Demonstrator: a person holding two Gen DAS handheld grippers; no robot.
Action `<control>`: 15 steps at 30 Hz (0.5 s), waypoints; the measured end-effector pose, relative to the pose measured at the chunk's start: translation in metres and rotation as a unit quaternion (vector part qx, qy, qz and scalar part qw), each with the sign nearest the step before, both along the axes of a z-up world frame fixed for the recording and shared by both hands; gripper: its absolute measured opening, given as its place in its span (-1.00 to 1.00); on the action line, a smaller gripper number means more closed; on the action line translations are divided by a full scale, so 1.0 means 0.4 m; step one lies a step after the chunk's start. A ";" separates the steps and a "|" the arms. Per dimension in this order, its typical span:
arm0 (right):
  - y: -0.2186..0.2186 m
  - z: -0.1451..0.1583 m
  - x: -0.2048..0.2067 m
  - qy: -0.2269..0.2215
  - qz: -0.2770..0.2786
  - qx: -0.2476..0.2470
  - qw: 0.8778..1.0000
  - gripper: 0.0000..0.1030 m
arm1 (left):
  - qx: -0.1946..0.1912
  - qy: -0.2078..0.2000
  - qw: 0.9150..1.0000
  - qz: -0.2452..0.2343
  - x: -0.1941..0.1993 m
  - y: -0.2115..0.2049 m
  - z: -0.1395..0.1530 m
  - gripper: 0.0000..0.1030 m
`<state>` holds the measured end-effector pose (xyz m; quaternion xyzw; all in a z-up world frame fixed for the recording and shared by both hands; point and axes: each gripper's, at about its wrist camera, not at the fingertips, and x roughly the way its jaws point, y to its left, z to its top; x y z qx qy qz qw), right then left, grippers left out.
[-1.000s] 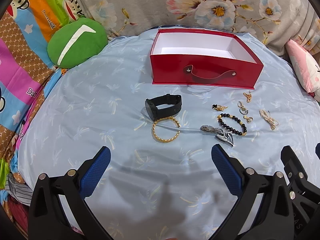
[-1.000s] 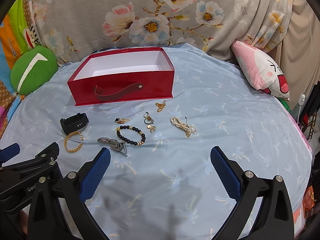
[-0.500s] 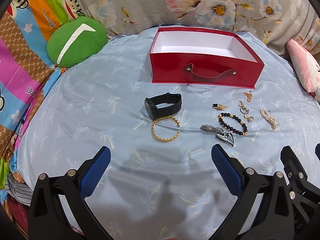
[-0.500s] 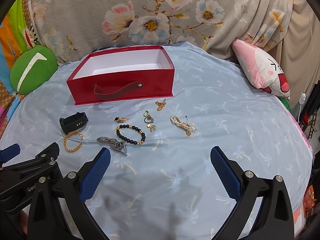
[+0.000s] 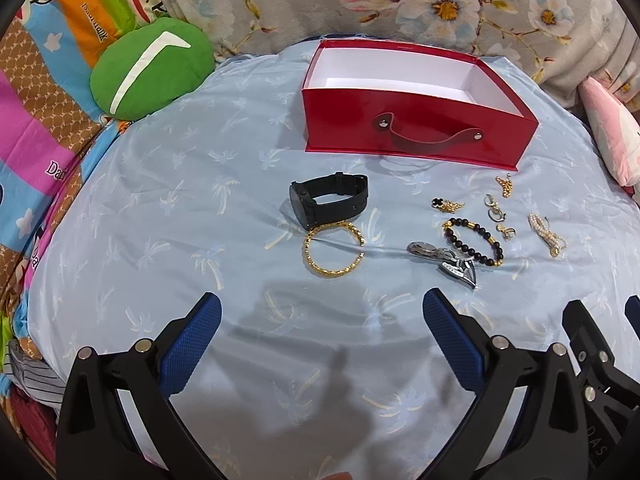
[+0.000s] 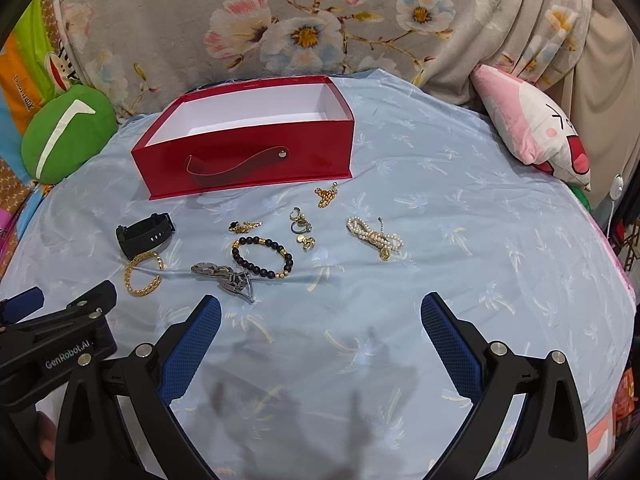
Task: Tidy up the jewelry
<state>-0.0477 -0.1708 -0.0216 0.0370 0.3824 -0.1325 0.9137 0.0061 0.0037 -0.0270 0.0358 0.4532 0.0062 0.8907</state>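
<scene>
An open, empty red box (image 5: 416,100) (image 6: 244,148) stands at the back of the light blue bed sheet. In front of it lie a black watch (image 5: 330,203) (image 6: 145,233), a gold bangle (image 5: 334,250) (image 6: 143,272), a silver watch (image 5: 444,258) (image 6: 224,276), a black bead bracelet (image 5: 474,242) (image 6: 264,258), a pearl bracelet (image 5: 546,234) (image 6: 374,234) and several small gold earrings and rings (image 5: 496,210) (image 6: 302,226). My left gripper (image 5: 320,320) is open and empty, short of the bangle. My right gripper (image 6: 320,320) is open and empty, short of the bead bracelet.
A green round cushion (image 5: 150,68) (image 6: 66,140) lies at the back left. A pink plush pillow (image 6: 536,136) lies at the back right. Floral fabric (image 6: 320,20) rises behind the box. The left gripper's body shows at the lower left of the right wrist view (image 6: 60,332).
Both views have shifted very slightly; the objects sit a touch lower in frame. Nothing was picked up or moved.
</scene>
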 end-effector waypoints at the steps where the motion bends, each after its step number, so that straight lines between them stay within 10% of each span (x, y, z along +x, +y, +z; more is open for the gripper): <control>1: -0.004 0.000 0.004 0.002 0.000 0.001 1.000 0.90 | -0.002 0.001 1.000 0.002 0.004 0.003 -0.002 0.91; 15: -0.081 -0.046 0.080 0.031 0.017 0.047 0.998 0.90 | -0.019 0.028 0.999 0.038 0.132 0.107 -0.054 0.91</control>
